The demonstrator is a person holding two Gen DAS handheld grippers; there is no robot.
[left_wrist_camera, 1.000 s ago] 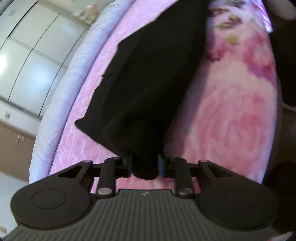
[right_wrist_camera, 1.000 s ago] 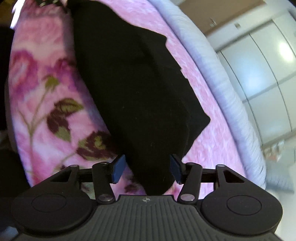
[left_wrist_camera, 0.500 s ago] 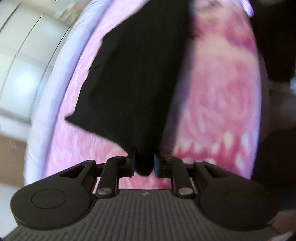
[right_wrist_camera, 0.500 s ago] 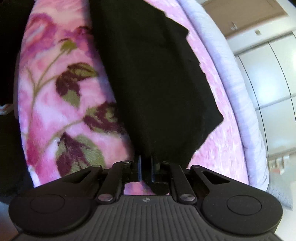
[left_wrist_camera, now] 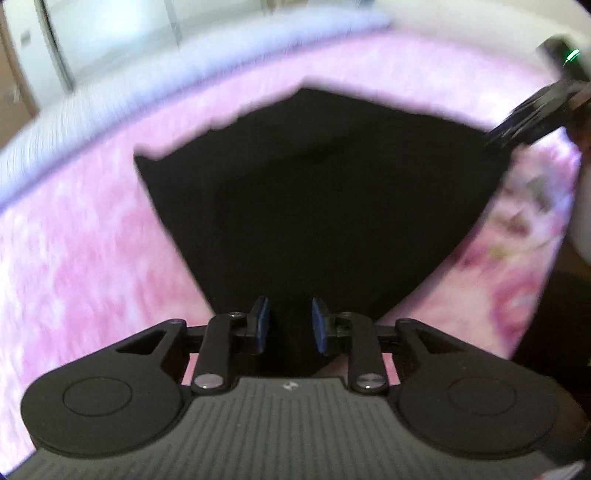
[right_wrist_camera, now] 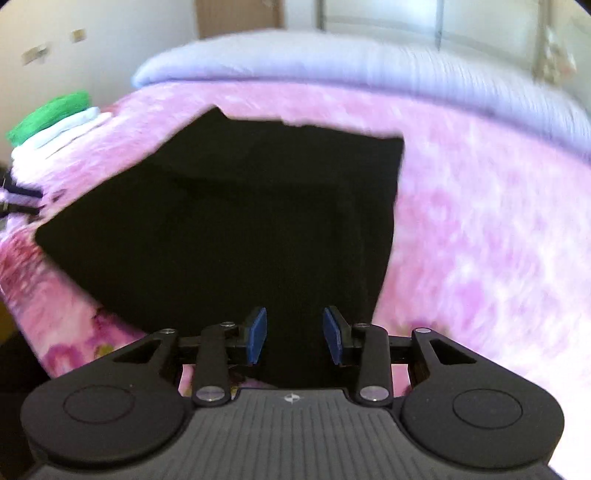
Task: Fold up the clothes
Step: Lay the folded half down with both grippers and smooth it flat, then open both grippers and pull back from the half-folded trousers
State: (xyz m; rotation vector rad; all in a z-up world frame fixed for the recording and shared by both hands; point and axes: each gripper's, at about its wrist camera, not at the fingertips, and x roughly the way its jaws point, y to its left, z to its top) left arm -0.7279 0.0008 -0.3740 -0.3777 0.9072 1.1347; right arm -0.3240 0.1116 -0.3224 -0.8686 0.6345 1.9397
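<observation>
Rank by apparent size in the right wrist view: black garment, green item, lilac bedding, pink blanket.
1. pink blanket
2. black garment, close to the blanket
3. lilac bedding
4. green item, smallest, though farthest

A home bedroom: pink floral blanket [right_wrist_camera: 480,229], lavender bedding [right_wrist_camera: 332,59], wardrobe doors [left_wrist_camera: 110,33].

bed: pink floral blanket [right_wrist_camera: 480,240] | lavender pillow [right_wrist_camera: 332,62] | behind: possibly wardrobe doors [left_wrist_camera: 110,33]
</observation>
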